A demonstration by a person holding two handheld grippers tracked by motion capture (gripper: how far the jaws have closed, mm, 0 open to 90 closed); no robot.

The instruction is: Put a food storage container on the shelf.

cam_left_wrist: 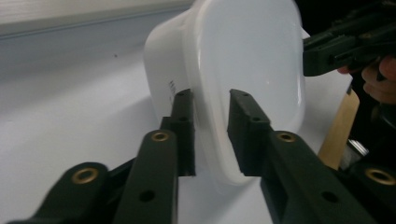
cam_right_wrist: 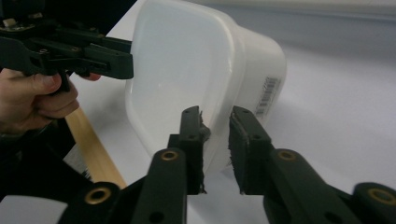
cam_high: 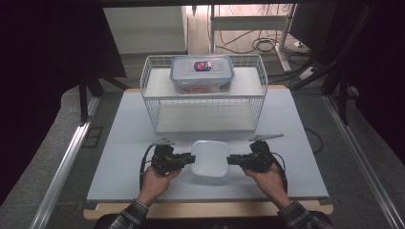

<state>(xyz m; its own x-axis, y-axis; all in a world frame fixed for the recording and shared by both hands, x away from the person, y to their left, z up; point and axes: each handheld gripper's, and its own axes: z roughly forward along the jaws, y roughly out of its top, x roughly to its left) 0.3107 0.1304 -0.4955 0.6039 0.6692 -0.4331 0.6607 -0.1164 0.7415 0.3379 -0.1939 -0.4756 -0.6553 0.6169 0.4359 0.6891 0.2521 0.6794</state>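
A white lidded plastic container (cam_high: pixel 210 157) sits on the pale table top (cam_high: pixel 124 143) near the front edge, midway between my hands. My left gripper (cam_high: pixel 192 159) reaches in from the left and is shut on the container's left rim. In the left gripper view its jaws (cam_left_wrist: pixel 210 116) clamp the lid edge of the container (cam_left_wrist: pixel 243 60). My right gripper (cam_high: pixel 229 160) comes from the right, shut on the opposite rim. Its own view has the jaws (cam_right_wrist: pixel 215 135) pinching the edge of the container (cam_right_wrist: pixel 187 70), which carries a barcode label on its side.
Behind the container stands a white wire rack (cam_high: pixel 157 102), and a clear box with a blue-edged lid (cam_high: pixel 202 74) rests on its upper shelf. A wooden strip (cam_high: pixel 205 210) runs along the table's front edge. Cables lie on the floor at the back.
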